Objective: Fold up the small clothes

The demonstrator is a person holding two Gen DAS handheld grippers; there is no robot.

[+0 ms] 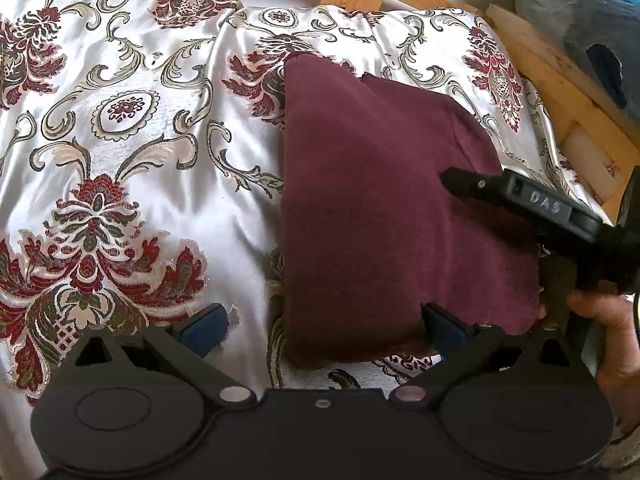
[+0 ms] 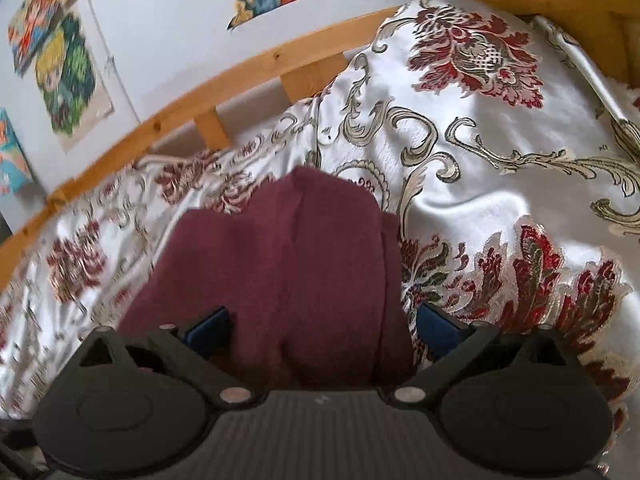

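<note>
Folded maroon knit garment [image 1: 384,216] lying on the shiny floral satin bedspread [image 1: 132,152], left gripper [image 1: 324,322] and right gripper [image 2: 323,320] both spread wide, pinching nothing

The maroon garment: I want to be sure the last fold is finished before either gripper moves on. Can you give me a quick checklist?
1. maroon garment flat on the bedspread: ok.
2. right gripper open, pads off the cloth: ok.
3. left gripper open, holding nothing: ok.
4. Folded edges lined up: not ok, one layer sticks out at the far end.
5. Underside layers tidy: cannot tell.
</note>
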